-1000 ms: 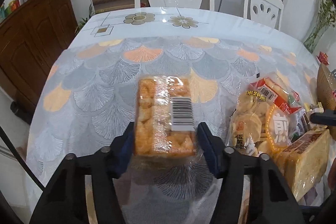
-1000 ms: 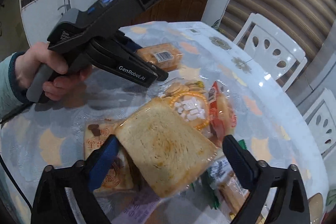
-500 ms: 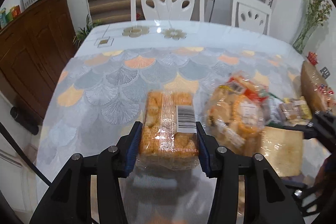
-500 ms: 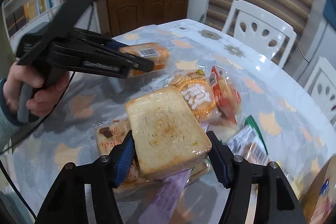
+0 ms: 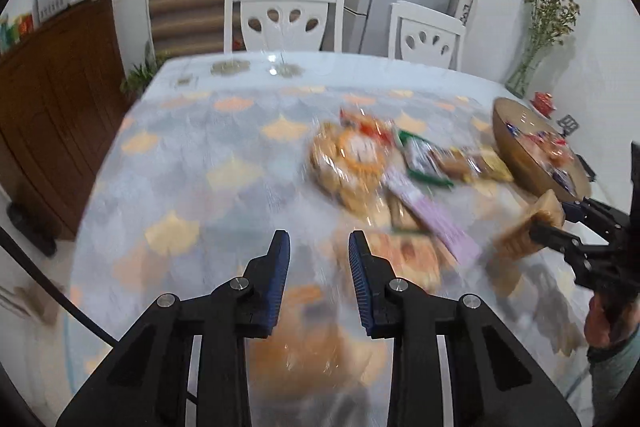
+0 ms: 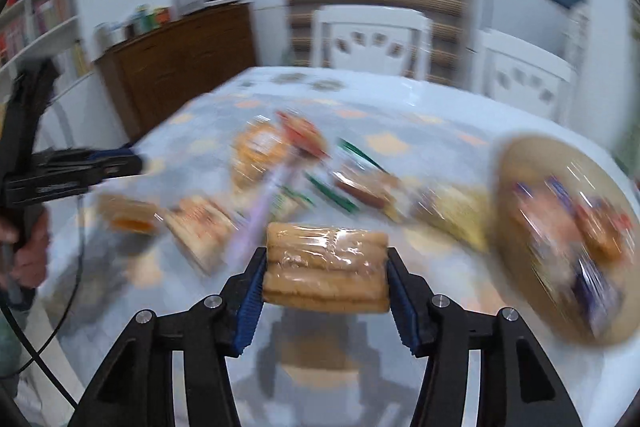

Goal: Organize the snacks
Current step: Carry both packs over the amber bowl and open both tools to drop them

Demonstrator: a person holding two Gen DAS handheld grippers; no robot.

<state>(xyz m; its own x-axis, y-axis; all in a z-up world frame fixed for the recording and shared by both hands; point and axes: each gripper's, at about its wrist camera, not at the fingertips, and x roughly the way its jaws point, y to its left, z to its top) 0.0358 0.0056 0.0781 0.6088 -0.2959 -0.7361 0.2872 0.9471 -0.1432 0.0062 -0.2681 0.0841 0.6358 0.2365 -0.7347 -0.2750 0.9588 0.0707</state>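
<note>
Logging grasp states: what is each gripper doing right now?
Left gripper: open, holding nothing.
Right gripper: shut on the wrapped toast pack.

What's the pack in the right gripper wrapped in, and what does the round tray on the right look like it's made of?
The toast pack, clamped in the right gripper, looks wrapped in thin clear plastic film: glossy, crinkled highlights lie over the browned slices. The round tray looks like light wood or bamboo, going by its matte tan rim, but motion blur hides any grain, so that is uncertain.
</note>
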